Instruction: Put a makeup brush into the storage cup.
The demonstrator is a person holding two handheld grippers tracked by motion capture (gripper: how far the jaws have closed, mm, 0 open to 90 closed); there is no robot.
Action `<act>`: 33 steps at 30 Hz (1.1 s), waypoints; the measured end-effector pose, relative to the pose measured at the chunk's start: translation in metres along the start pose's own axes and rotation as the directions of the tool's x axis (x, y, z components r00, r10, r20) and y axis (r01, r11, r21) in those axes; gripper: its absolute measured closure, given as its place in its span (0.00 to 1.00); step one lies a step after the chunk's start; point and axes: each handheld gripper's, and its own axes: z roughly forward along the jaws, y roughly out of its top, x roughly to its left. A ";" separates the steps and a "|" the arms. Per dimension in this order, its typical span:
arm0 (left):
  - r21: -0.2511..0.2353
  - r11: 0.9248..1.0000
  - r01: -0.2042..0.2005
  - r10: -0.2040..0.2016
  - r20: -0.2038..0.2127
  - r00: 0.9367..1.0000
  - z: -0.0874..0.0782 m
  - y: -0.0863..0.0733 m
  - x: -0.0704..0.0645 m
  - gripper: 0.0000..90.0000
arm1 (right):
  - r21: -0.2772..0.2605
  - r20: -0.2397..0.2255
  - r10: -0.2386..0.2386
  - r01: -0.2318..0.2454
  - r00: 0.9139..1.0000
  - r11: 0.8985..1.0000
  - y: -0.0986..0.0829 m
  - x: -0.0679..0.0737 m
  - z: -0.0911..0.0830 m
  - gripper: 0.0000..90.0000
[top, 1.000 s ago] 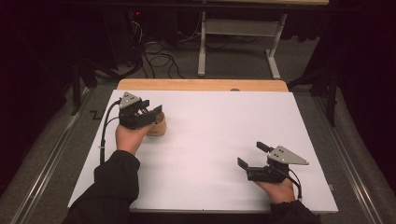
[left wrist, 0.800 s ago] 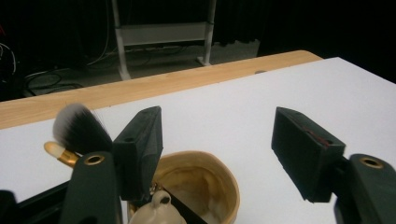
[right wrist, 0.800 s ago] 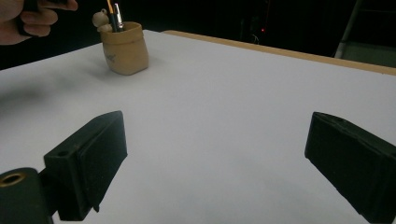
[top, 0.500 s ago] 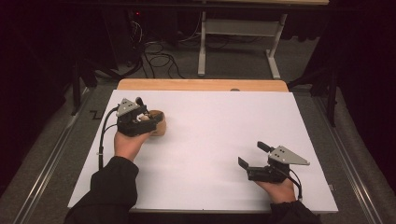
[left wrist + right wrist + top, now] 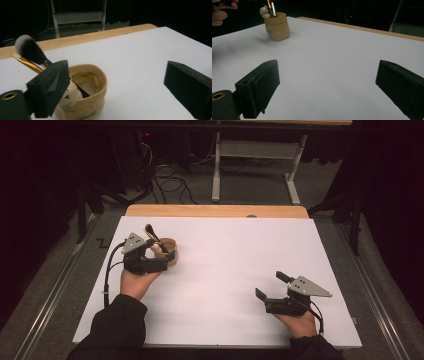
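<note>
A tan pouch-shaped cup (image 5: pixel 170 251) stands at the left of the white table (image 5: pixel 225 265). In it lean a black-bristled makeup brush (image 5: pixel 149 229) with a gold handle and a small wooden figure. My left gripper (image 5: pixel 162 261) is right at the cup's near-left side, open. In the left gripper view the cup (image 5: pixel 87 92) sits just beyond my left jaw, with the brush (image 5: pixel 28 51) sticking up behind it and my gripper (image 5: pixel 120 92) holding nothing. My right gripper (image 5: pixel 270 285) rests open near the front right; its own view (image 5: pixel 329 90) has bare table between the jaws and the cup (image 5: pixel 277 26) far off.
A wooden strip (image 5: pixel 215 211) edges the table's far side. Beyond it, on the floor, are cables (image 5: pixel 170 182) and a white desk frame (image 5: pixel 255 165). The person's hand (image 5: pixel 222 10) appears at the top left of the right gripper view.
My left gripper has drawn back a little toward the near edge, uncovering the cup and the brush in it. The right gripper has not moved.
</note>
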 end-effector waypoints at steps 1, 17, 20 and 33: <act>-0.001 1.000 0.001 -0.001 0.003 1.000 -0.001 -0.001 -0.001 0.03 | -0.002 0.001 0.000 0.000 1.000 1.000 0.000 0.000 0.000 0.06; 0.015 0.997 -0.071 0.069 0.078 0.995 -0.021 -0.023 -0.036 0.00 | -0.008 0.008 0.000 0.000 1.000 1.000 0.002 0.000 -0.002 0.02; 0.015 0.996 -0.093 0.091 0.085 0.992 -0.028 -0.032 -0.042 0.00 | -0.009 0.011 0.006 -0.006 1.000 1.000 0.002 -0.001 -0.003 0.01; 0.029 0.995 -0.098 0.093 0.144 0.985 -0.048 -0.068 -0.043 0.00 | -0.015 0.031 0.011 -0.011 0.999 1.000 0.001 -0.004 -0.005 0.01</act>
